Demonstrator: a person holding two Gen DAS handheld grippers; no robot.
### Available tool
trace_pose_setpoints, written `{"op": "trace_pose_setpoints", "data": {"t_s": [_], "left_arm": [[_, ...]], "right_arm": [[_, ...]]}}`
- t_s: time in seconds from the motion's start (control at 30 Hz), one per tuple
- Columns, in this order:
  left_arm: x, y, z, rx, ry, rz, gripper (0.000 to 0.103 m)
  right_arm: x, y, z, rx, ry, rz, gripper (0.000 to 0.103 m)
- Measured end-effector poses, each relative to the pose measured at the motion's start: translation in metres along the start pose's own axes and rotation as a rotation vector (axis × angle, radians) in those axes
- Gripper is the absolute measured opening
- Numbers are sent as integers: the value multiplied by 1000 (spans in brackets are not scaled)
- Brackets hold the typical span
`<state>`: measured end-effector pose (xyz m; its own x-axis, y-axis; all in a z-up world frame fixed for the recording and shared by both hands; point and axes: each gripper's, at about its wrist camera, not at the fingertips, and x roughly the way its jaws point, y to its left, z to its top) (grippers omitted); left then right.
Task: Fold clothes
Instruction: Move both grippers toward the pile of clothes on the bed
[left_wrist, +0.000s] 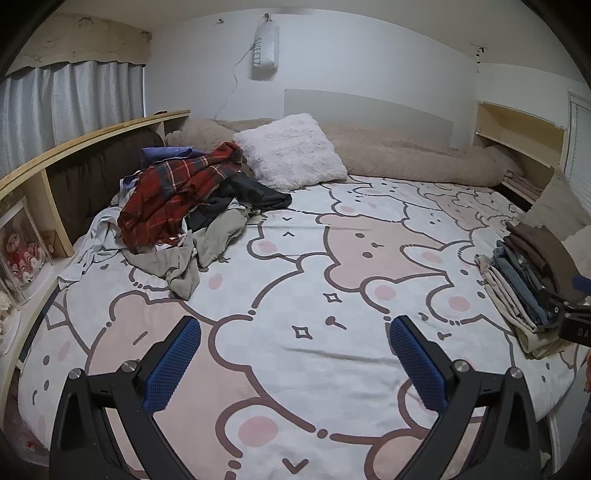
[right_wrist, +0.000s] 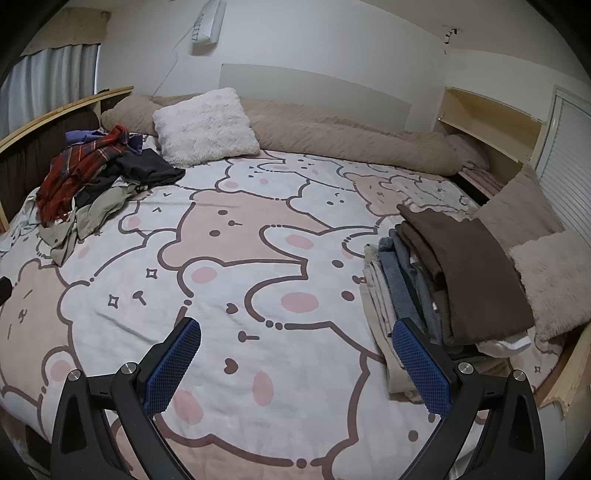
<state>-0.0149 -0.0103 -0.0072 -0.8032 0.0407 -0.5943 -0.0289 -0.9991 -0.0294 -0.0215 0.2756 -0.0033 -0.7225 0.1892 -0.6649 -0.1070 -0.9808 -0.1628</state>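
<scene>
A heap of unfolded clothes (left_wrist: 184, 206) lies at the far left of the bed, a red plaid garment (left_wrist: 173, 188) on top; the same heap (right_wrist: 88, 184) shows in the right wrist view. A stack of folded clothes (right_wrist: 443, 280) with a brown piece on top sits at the right side, also the stack (left_wrist: 528, 277) in the left wrist view. My left gripper (left_wrist: 295, 332) hovers open above the bear-print sheet (left_wrist: 295, 258), holding nothing. My right gripper (right_wrist: 295, 332) is open too, its right finger close to the folded stack's near edge.
A white fluffy pillow (left_wrist: 291, 151) and a long beige bolster (left_wrist: 406, 155) lie at the head. Wooden shelving (left_wrist: 74, 155) runs along the left, another shelf (right_wrist: 487, 122) at the right corner. Beige cushions (right_wrist: 546, 258) rest beside the folded stack.
</scene>
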Motion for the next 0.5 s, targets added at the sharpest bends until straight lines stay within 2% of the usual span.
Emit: {"op": "trace_pose_setpoints", "data": {"t_s": [0.5], "left_arm": [[43, 34, 11, -78, 96, 7, 103]], "right_arm": [[26, 19, 13, -21, 43, 6, 103]]}}
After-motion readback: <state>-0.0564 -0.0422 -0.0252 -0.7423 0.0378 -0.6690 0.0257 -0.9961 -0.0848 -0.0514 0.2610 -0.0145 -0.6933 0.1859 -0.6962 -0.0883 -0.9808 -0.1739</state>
